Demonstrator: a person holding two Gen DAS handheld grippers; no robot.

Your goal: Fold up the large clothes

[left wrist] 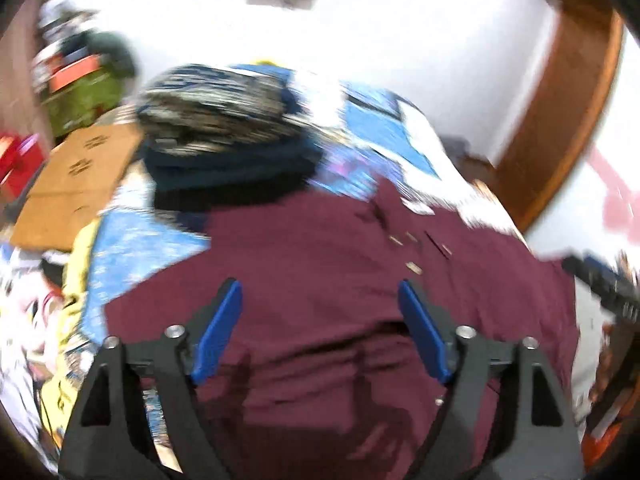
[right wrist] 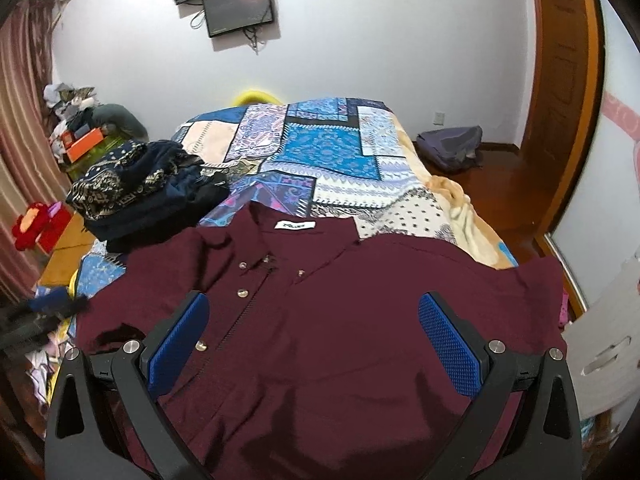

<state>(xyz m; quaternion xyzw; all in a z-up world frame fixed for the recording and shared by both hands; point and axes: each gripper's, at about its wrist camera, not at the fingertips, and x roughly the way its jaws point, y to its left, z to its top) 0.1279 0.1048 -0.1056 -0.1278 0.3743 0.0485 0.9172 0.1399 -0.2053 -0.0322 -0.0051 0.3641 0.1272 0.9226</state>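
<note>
Ahead of the right gripper (right wrist: 314,338) fingers, the maroon shirt (right wrist: 340,320) lies flat; beyond its collar the patchwork bedspread (right wrist: 320,160) is bare. Ahead-left of the fingers, a pile of dark folded clothes (right wrist: 136,188) blocks passage. Left gripper (left wrist: 320,312) jaws wide apart over the shirt, nothing between them.

- My left wrist view is smeared with motion blur, and the white wall (left wrist: 400,40) is blown out.
- My right wrist view is sharp and evenly lit.
- Fisheye bends both views, with dark corners.
</note>
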